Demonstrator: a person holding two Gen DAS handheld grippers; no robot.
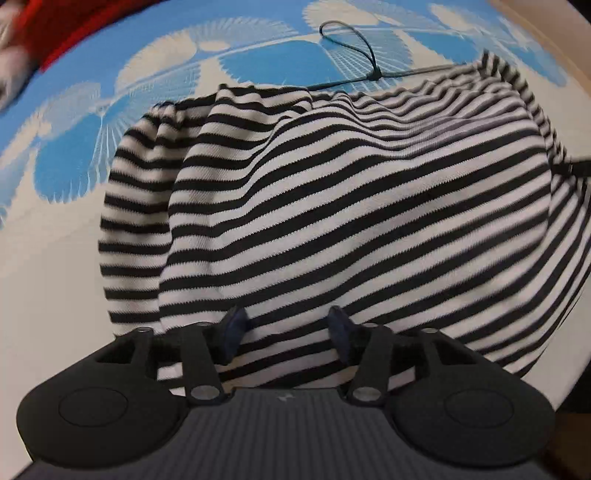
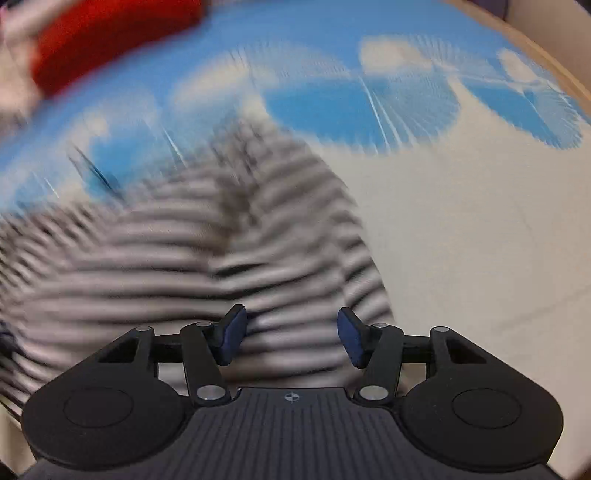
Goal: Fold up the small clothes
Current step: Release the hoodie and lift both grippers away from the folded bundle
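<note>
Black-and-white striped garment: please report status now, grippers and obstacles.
Left gripper open, right gripper open. Black-and-white striped knit garment partly folded, unheld. Thin dark cord beyond it.

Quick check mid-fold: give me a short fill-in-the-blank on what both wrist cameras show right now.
1. The garment has black and white ____.
2. The fingers of the left gripper stand ____, with cloth between them.
3. A thin dark ____ lies looped on the blue patterned cloth beyond the garment.
4. The item at the far left corner is ____ in colour.

Missing words: stripes; open; cord; red

blue-and-white patterned cloth, red fabric, dark cord
</note>
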